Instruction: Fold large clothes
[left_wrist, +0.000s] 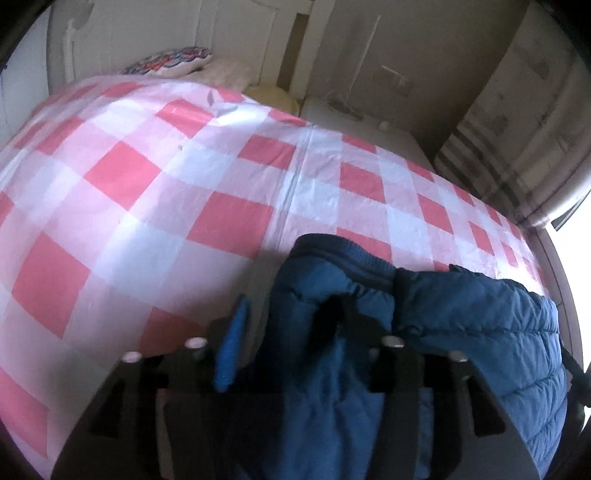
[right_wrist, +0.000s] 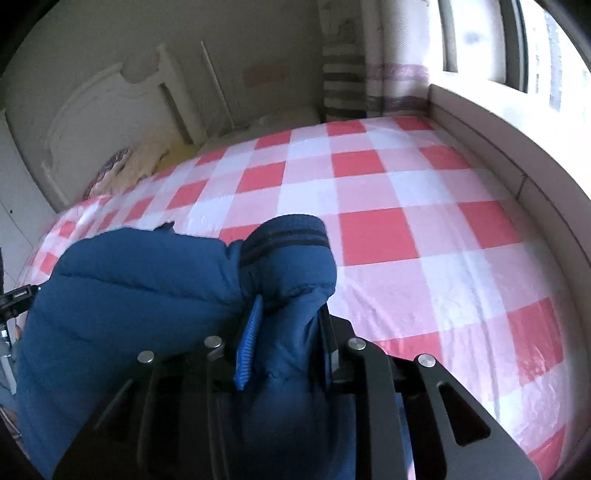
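Observation:
A blue quilted puffer jacket (left_wrist: 480, 325) hangs between my two grippers above a bed with a red, pink and white checked cover (left_wrist: 147, 206). My left gripper (left_wrist: 291, 332) is shut on a bunch of the jacket near a ribbed, dark-striped cuff (left_wrist: 343, 258). My right gripper (right_wrist: 288, 325) is shut on the jacket (right_wrist: 129, 288) just below its other ribbed cuff (right_wrist: 288, 236). The jacket's body sags between the grippers, right of the left one and left of the right one. The checked cover (right_wrist: 406, 221) shows beyond it.
A white headboard (right_wrist: 103, 122) and pillows (left_wrist: 170, 62) stand at the far end of the bed. A striped curtain (right_wrist: 354, 85), a window ledge (right_wrist: 517, 166) and a window run along the bed's right side. A white bedside cabinet (left_wrist: 369, 125) stands by the wall.

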